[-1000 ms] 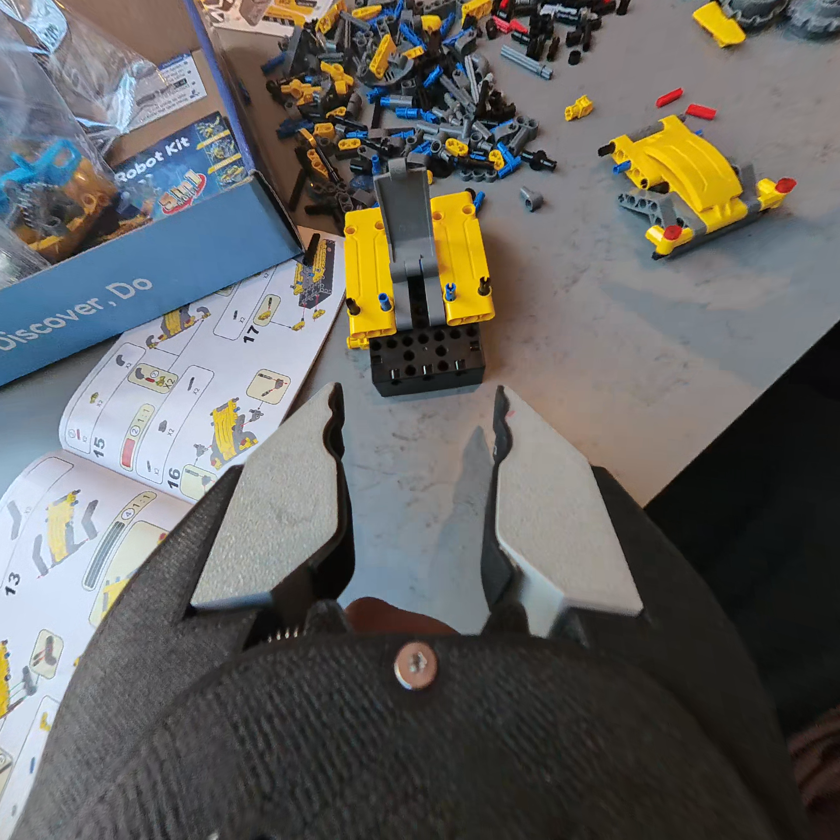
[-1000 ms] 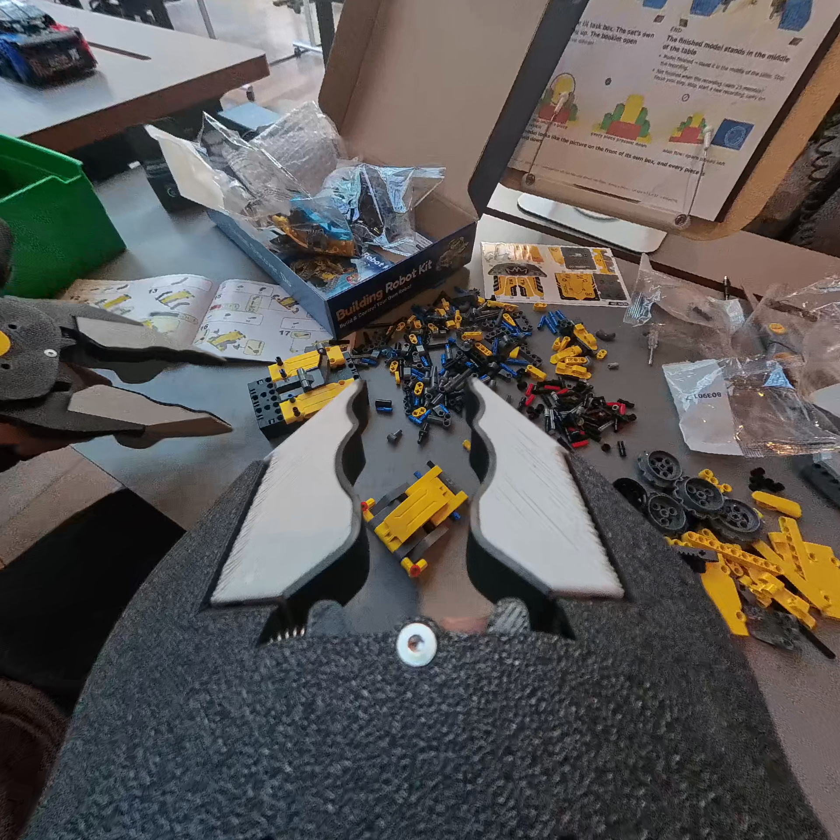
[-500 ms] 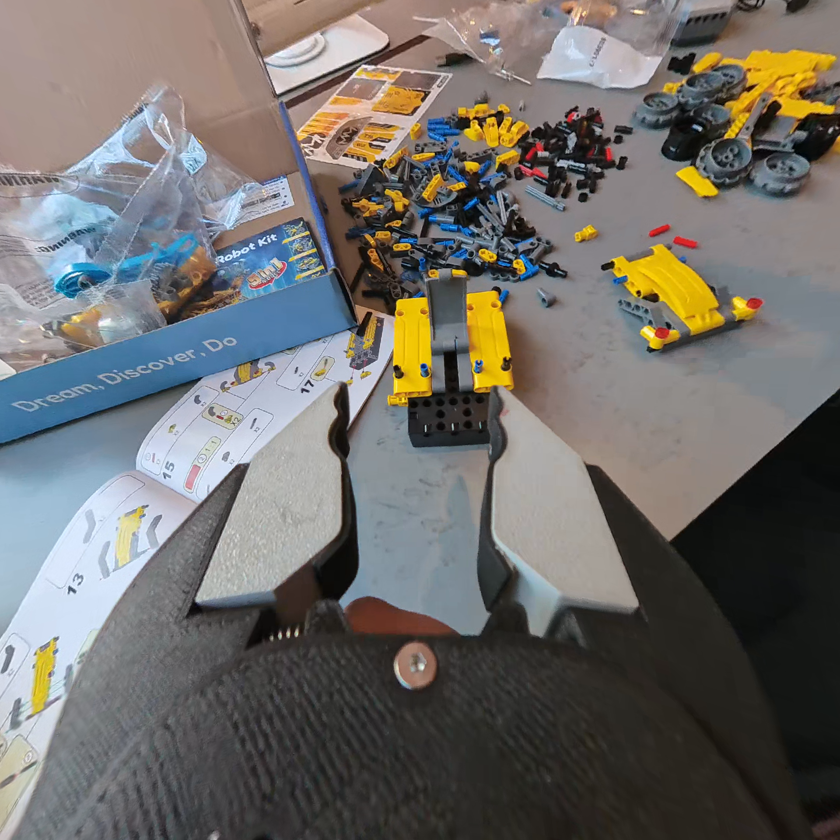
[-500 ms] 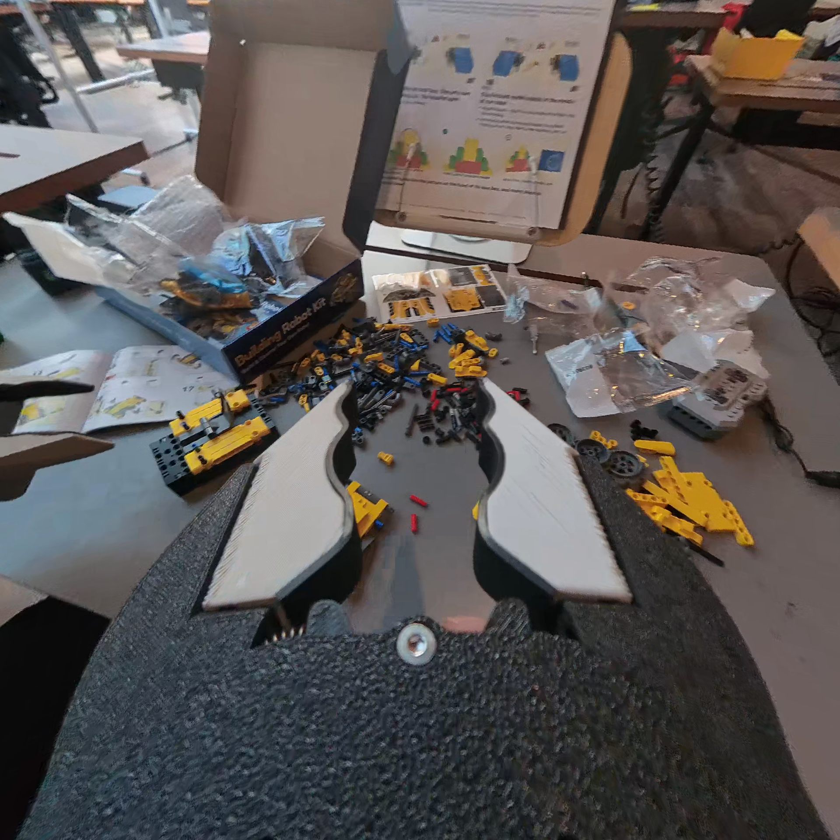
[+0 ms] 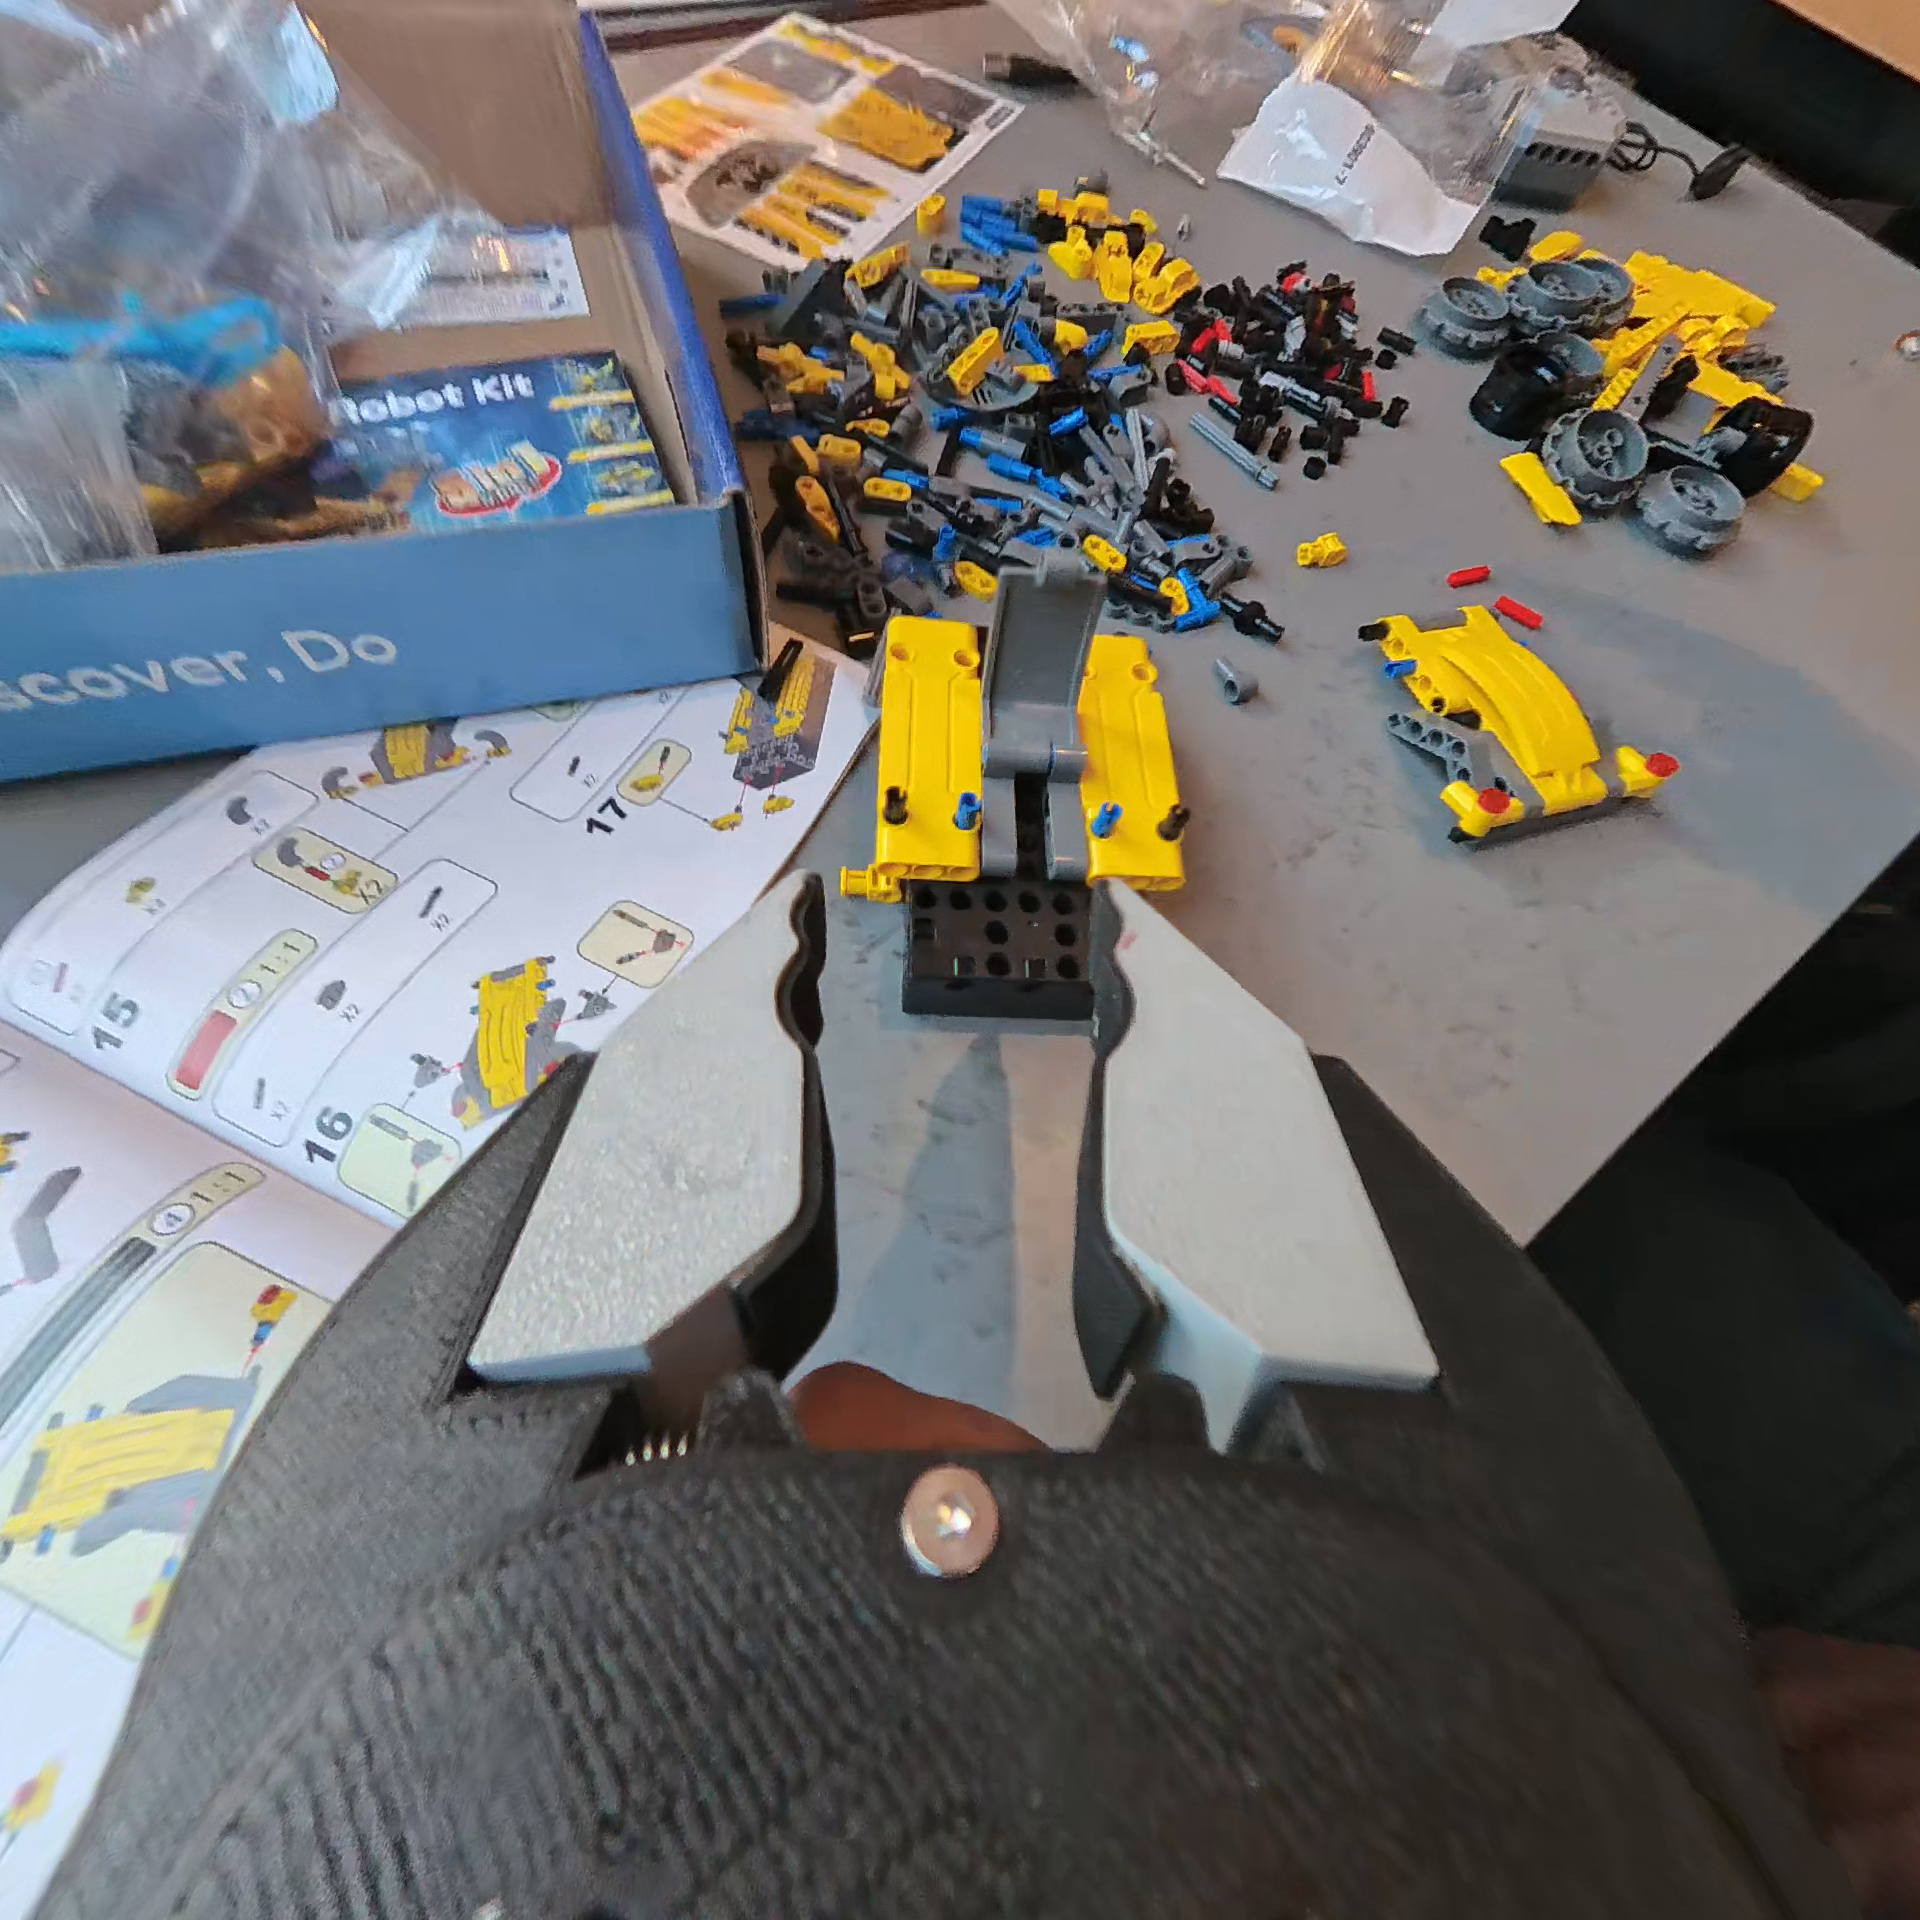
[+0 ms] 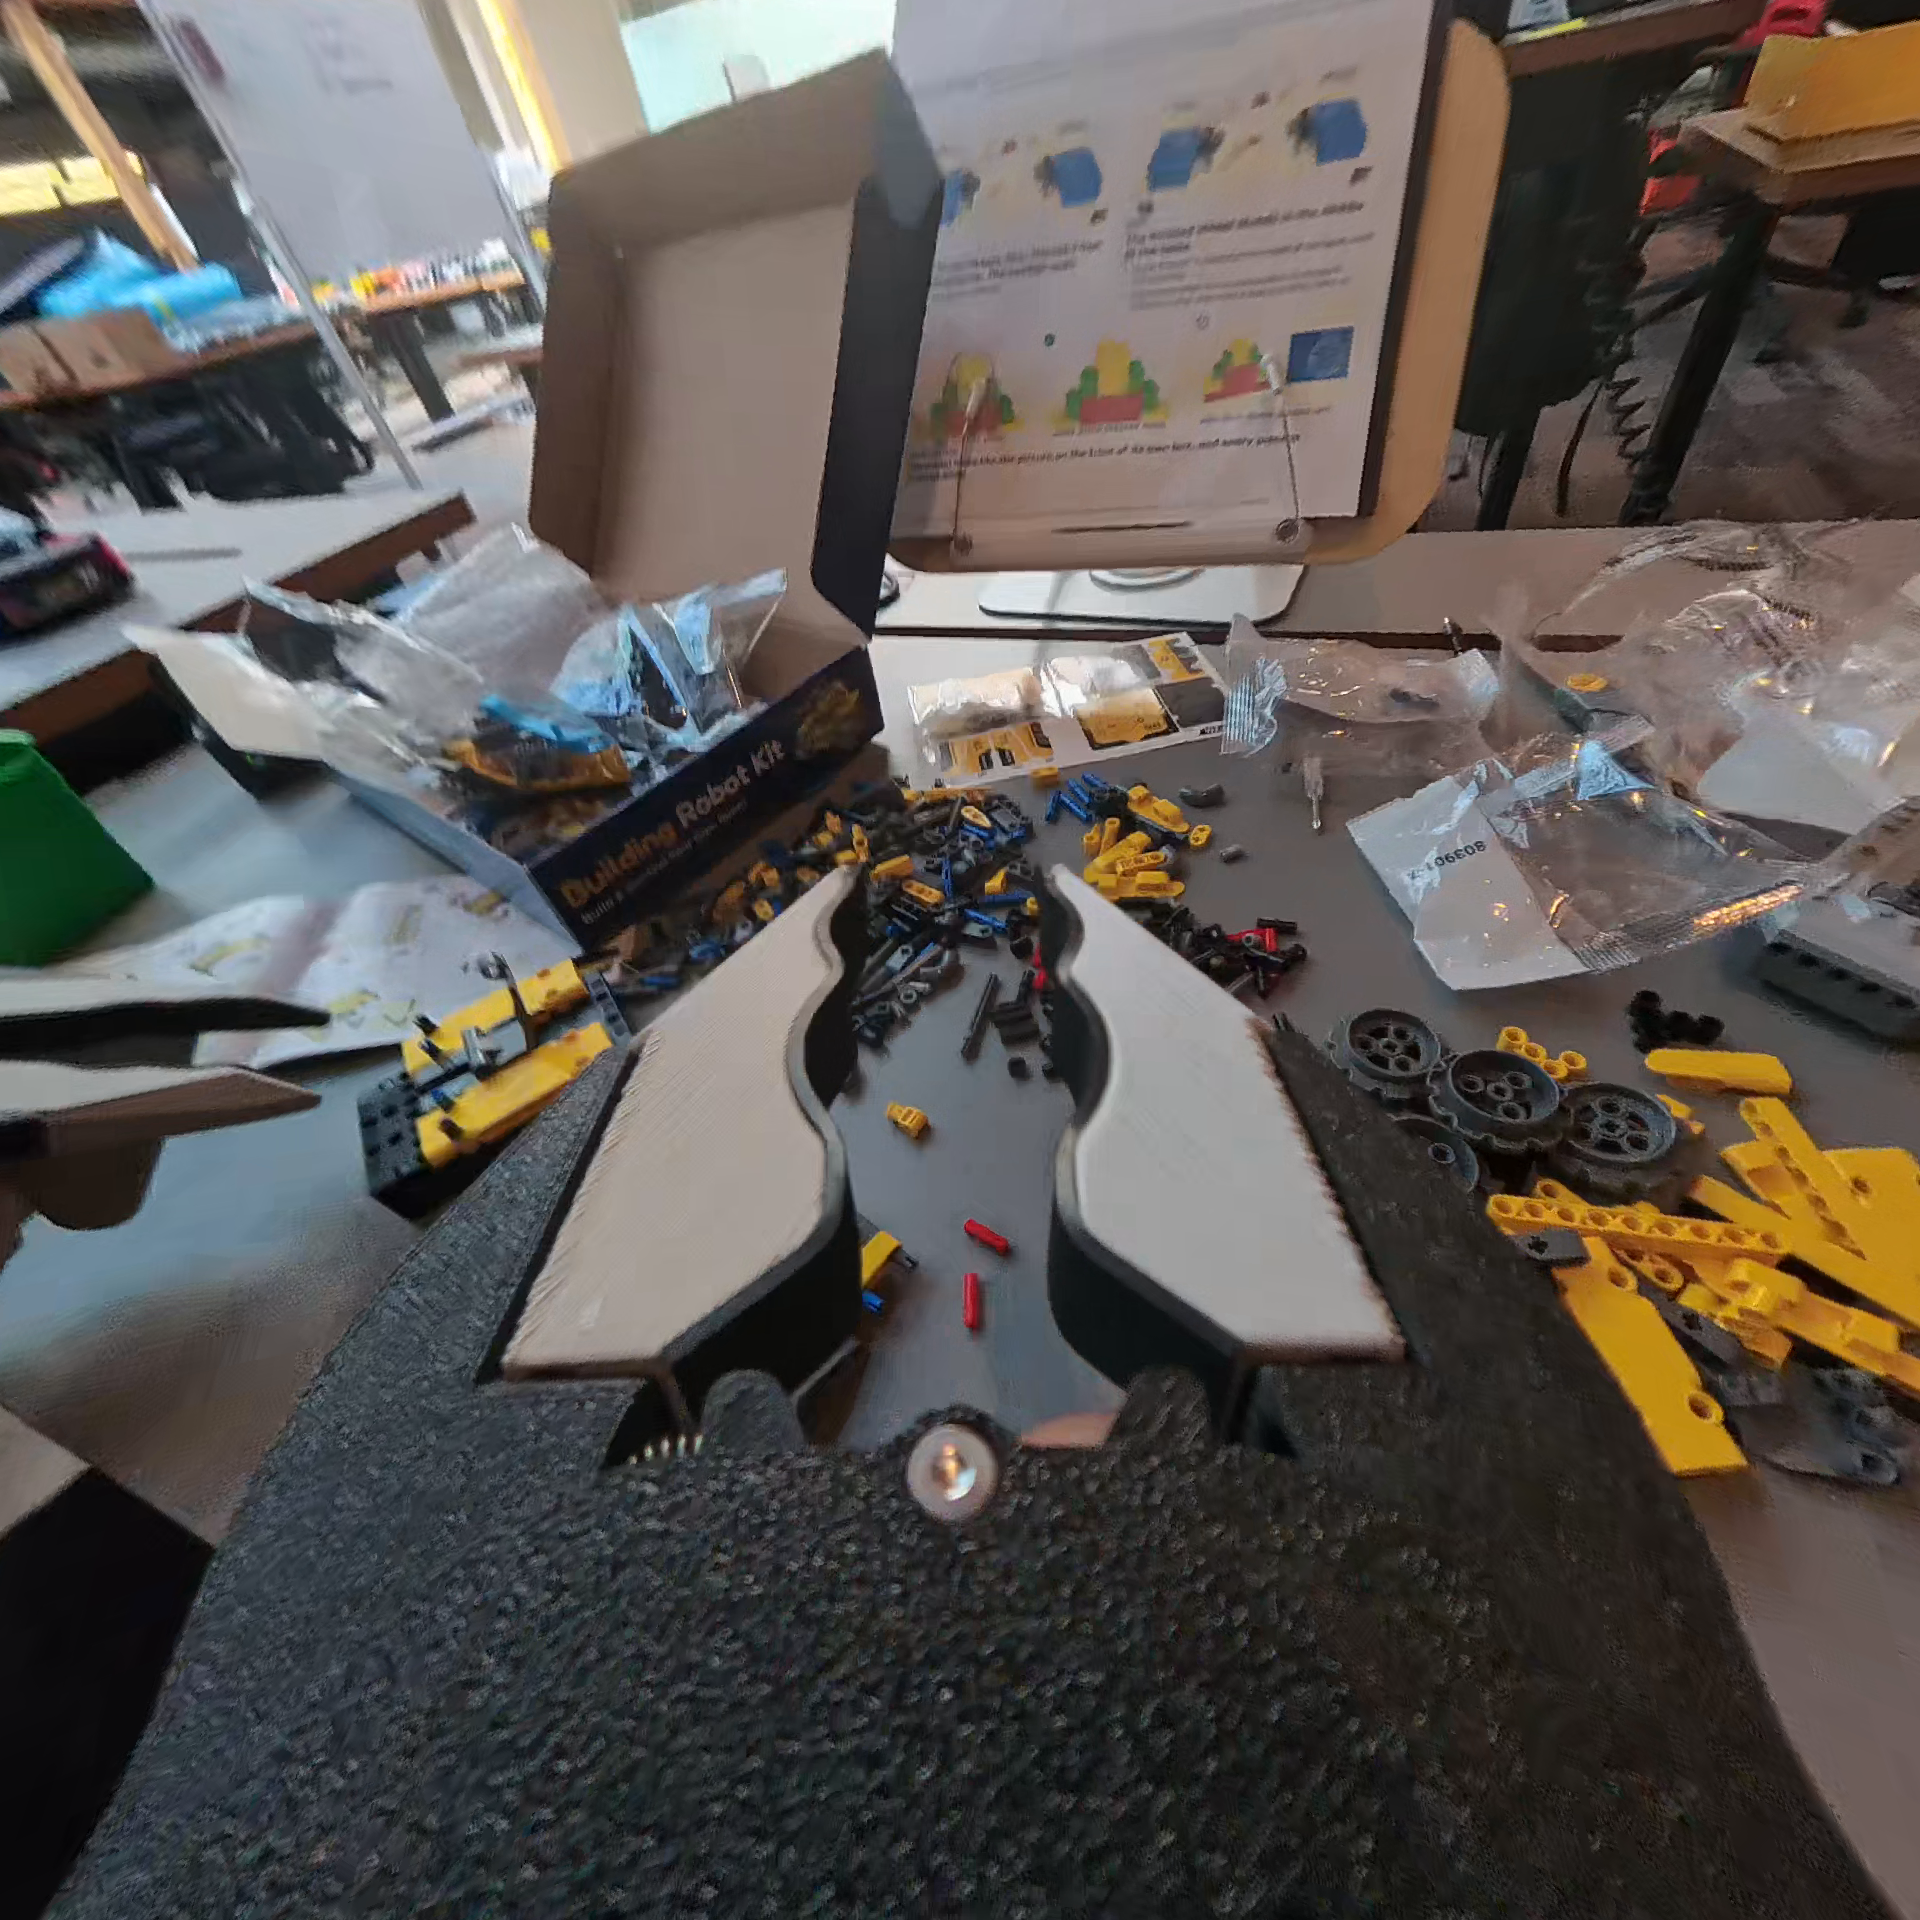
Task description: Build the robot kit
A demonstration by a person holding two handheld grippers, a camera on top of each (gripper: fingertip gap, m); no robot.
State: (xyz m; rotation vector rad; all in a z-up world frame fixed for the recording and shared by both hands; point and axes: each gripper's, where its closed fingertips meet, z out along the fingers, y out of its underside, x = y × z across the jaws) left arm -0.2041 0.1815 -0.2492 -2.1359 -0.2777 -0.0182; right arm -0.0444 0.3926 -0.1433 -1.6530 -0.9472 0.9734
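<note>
Far left on the grey bench (image 5: 1351, 1039): blue cardboard box (image 5: 416, 623), flap up, stuffed with clear plastic bags (image 5: 156, 260). Just in front of the box, an open instruction booklet (image 5: 312, 935), pages flat, one corner reaching the box wall.

Next along, left claw (image 5: 961, 935), spread open, gripping nothing. Between the fingertips (image 5: 800, 914), the black perforated block (image 5: 997, 966) of a yellow-and-grey assembly (image 5: 1029, 758); right tip seemingly against the block's side, left tip a little off it, contact not certain. Grey ramp piece (image 5: 1039, 644) tilted up from the middle of the assembly, yellow panels on either side.

Beyond, a loose heap of small parts (image 5: 1039, 395), black, blue, yellow and grey, near the box corner. A printed sheet (image 5: 821, 125) farther back.

To the right, a curved yellow sub-assembly (image 5: 1507, 717) lying apart, two red pins (image 5: 1496, 592) just behind it. Farther right, grey wheels (image 5: 1600, 447) among yellow beams (image 5: 1683, 322), and clear bags (image 5: 1351, 135) at the back edge.

Right claw (image 6: 951, 894), also open and empty, held above the bench. Under the gap, a yellow connector (image 6: 906, 1118) and the two red pins (image 6: 982, 1262); heap of small parts just ahead of the tips. Left claw (image 6: 301, 1049) visible at the left edge beside the yellow-and-grey assembly (image 6: 488, 1081). Wheels (image 6: 1496, 1101) and yellow beams (image 6: 1766, 1247) at right. Behind the bench, an upright board with a printed page (image 6: 1143, 260).
</note>
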